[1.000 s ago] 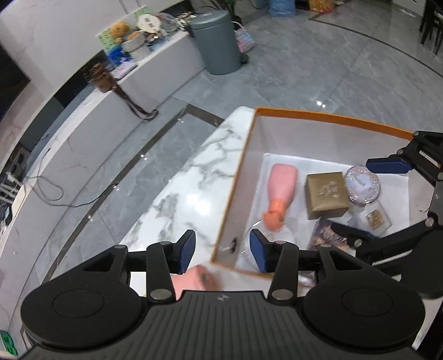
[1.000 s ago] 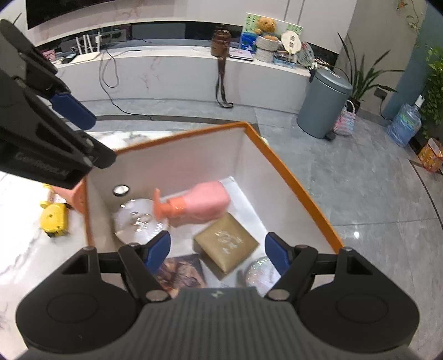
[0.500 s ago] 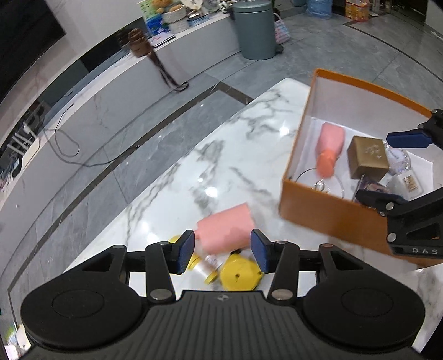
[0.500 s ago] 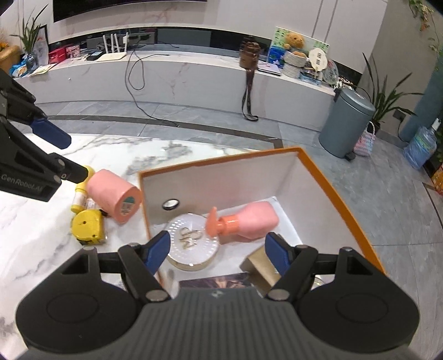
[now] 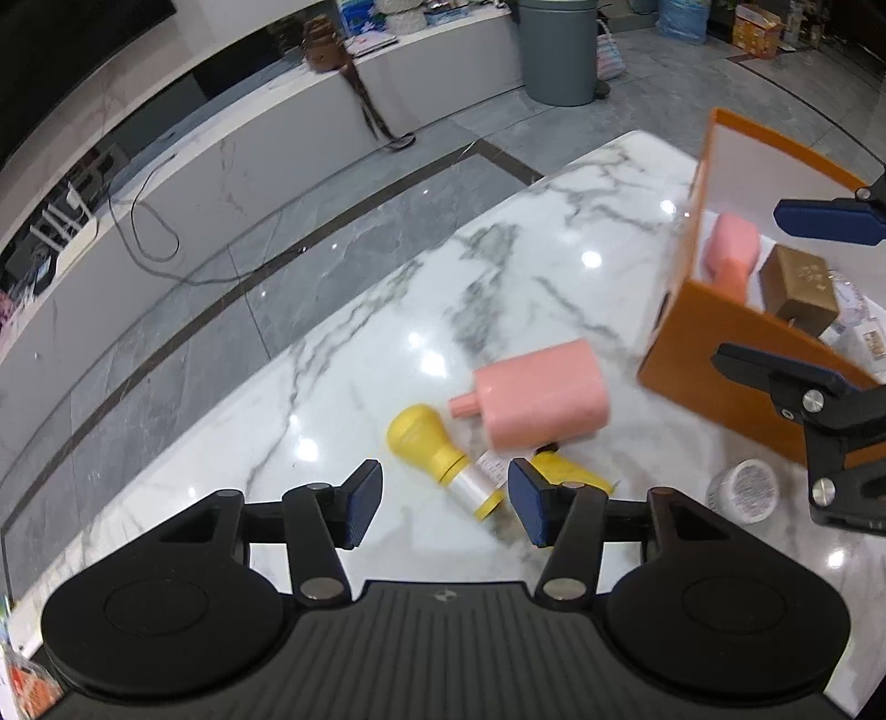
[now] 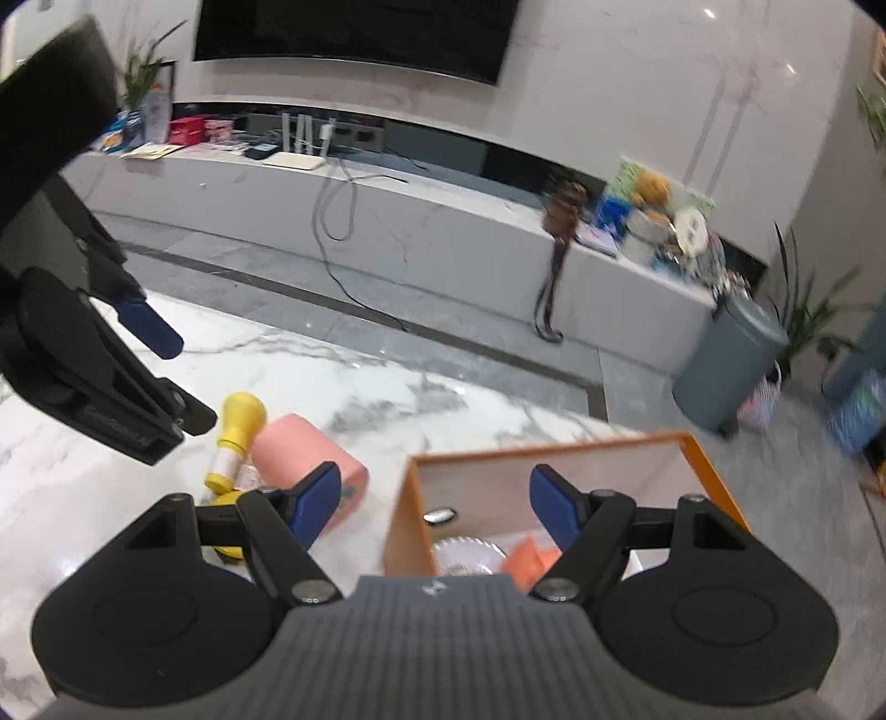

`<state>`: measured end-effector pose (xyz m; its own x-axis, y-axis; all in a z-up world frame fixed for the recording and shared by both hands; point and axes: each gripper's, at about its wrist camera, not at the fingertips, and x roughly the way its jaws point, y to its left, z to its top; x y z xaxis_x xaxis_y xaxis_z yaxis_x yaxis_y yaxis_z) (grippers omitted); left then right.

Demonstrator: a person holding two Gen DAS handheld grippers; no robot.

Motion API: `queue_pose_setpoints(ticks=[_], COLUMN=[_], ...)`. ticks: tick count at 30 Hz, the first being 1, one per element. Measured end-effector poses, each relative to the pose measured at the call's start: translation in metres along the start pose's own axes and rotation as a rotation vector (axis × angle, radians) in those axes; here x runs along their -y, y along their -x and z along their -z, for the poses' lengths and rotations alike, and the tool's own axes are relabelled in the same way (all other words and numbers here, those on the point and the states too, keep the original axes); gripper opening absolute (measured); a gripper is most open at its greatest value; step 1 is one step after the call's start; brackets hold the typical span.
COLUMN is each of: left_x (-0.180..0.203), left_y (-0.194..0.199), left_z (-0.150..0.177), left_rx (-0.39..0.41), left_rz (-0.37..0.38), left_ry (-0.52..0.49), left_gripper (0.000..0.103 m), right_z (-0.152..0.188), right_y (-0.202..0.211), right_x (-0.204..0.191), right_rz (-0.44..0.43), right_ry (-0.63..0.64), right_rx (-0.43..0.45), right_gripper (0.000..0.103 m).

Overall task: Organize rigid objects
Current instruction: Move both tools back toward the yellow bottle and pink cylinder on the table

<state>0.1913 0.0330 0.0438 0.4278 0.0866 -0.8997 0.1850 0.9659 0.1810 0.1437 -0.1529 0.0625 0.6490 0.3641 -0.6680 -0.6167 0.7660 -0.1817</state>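
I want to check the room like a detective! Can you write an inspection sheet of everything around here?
Surface: glossy white marble table, grey veins.
Job's things: pink flat plastic bottle, yellow-capped clear bottle and small round white jar lie outside the orange cardboard box; inside it, another pink bottle and a gold box.
Clutter: nothing seen on the table.
Grippers: left claw open, empty; right claw open, empty.
Cables: black cable hanging from the white bench.
Surroundings: grey bin, dark TV, plants.
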Motion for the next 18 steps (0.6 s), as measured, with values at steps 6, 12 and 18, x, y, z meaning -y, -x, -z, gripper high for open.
queue_pose_setpoints(ticks=[6, 12, 18], left_x=[-0.012, -0.018, -0.019], left_y=[-0.022, -0.042, -0.057], left_z=[0.012, 0.014, 0.017], left_rx=[-0.01, -0.014, -0.005], left_rz=[0.019, 0.056, 0.096], left_ry=[0.035, 0.051, 0.061], left_gripper=[0.068, 0.068, 0.068], right_z=[0.002, 0.013, 0.018], right_y=[-0.022, -0.04, -0.062], right_x=[-0.035, -0.074, -0.085], right_rz=[-0.032, -0.054, -0.055], right_ry=[0.171, 0.407, 0.455], right_rx=[0.005, 0.019, -0.012], right_gripper=[0.074, 0.074, 0.074])
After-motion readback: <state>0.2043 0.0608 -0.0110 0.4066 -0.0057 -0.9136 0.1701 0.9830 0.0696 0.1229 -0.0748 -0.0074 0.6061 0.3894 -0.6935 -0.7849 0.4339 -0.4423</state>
